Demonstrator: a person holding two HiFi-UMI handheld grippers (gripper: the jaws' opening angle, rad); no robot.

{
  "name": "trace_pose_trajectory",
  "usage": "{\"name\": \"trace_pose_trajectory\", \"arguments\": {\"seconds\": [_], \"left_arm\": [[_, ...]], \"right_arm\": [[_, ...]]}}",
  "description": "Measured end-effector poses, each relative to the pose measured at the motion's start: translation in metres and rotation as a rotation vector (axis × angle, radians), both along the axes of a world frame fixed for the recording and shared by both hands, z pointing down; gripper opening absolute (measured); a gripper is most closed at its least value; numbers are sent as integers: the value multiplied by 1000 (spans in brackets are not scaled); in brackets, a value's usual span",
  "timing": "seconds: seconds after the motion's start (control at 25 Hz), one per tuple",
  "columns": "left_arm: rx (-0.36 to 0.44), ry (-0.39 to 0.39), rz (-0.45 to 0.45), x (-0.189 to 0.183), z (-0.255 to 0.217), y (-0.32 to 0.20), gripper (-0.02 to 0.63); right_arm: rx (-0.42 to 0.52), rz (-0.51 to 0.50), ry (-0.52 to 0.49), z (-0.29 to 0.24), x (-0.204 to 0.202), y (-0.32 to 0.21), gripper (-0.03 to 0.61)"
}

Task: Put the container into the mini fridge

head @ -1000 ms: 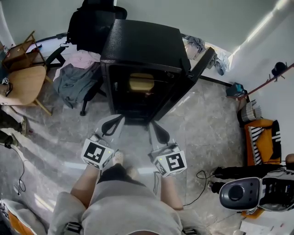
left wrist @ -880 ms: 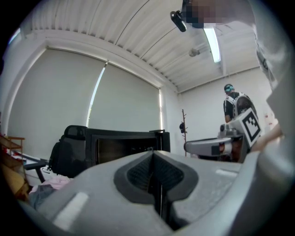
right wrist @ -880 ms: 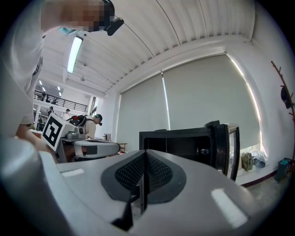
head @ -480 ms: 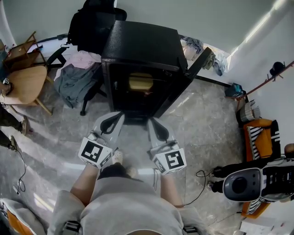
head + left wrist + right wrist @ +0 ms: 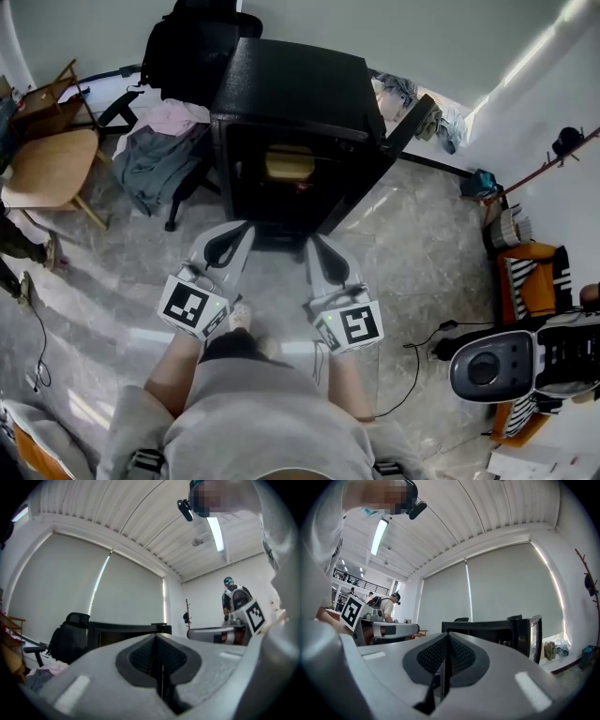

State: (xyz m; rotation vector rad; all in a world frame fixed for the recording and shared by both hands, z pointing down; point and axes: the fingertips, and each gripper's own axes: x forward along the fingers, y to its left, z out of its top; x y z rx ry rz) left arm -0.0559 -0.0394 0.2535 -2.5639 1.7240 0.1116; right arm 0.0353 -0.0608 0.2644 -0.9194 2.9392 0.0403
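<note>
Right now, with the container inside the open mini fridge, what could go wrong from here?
1. The door stands wide open on the mini fridge; pushing it with the shut right gripper might slip off its edge.
2. A black cable loops on the floor to the person's right; a step that way could snag it.
</note>
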Motion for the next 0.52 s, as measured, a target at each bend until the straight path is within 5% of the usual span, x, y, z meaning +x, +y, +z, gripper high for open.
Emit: {"name": "trace_pose_trajectory", "arguments": {"seconds": [0.52], "left_arm": [[5,10,-31,-6,2,-2,2]], "right_arm": [[13,-8,-8,0,-2,-2,-2]]}}
